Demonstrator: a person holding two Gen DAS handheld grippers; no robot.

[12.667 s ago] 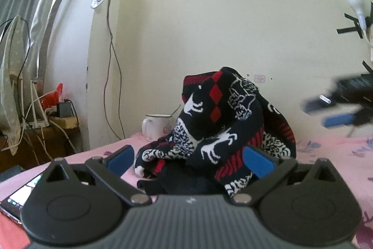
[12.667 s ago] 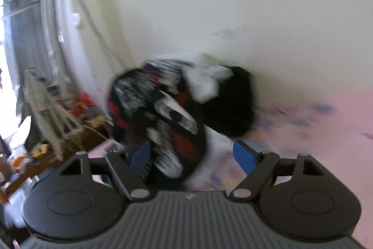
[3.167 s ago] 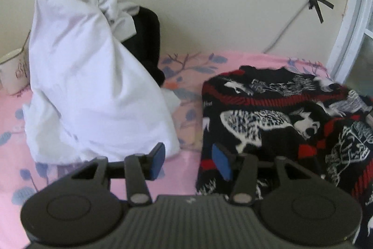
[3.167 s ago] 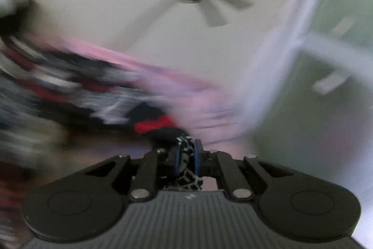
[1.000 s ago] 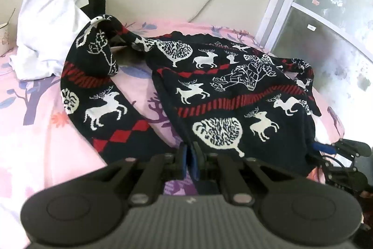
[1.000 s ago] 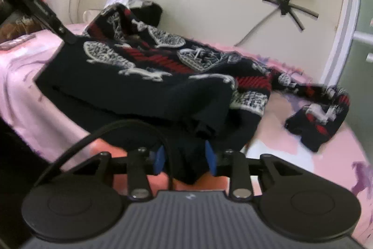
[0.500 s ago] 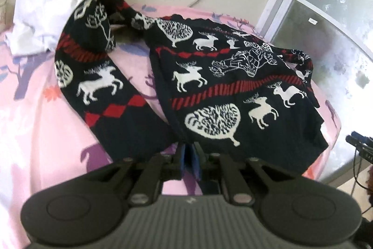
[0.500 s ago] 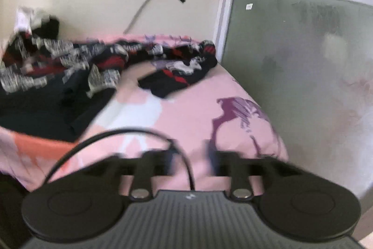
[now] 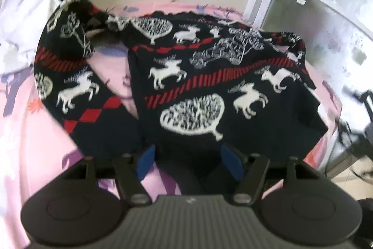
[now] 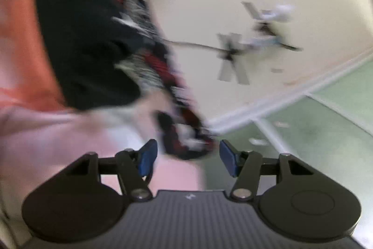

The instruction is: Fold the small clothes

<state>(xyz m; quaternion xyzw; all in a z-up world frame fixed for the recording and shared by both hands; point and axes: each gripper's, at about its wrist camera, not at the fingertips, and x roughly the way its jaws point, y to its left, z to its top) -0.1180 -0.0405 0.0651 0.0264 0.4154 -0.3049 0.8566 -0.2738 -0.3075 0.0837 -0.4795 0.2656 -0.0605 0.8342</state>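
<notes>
A black sweater with white deer, trees and red stripes lies spread face up on the pink bedsheet. One sleeve angles out to the left. My left gripper is at the sweater's near hem; its jaws are opening and the dark hem lies between the blue pads without being pressed. In the blurred, rolled right wrist view, the sweater hangs at upper left. My right gripper has its jaws opening, and the sweater's other sleeve cuff lies just beyond them, not gripped.
A white garment is heaped at the back left against the cream wall. A frosted glass door stands right of the bed. Black tape crosses hold a cable on the wall. The bed edge drops off at the right.
My left jaws were shut on the sweater's hem and now stand apart. The right jaws also spread, and that view swung and rolled from the bed corner toward the sleeve cuff.
</notes>
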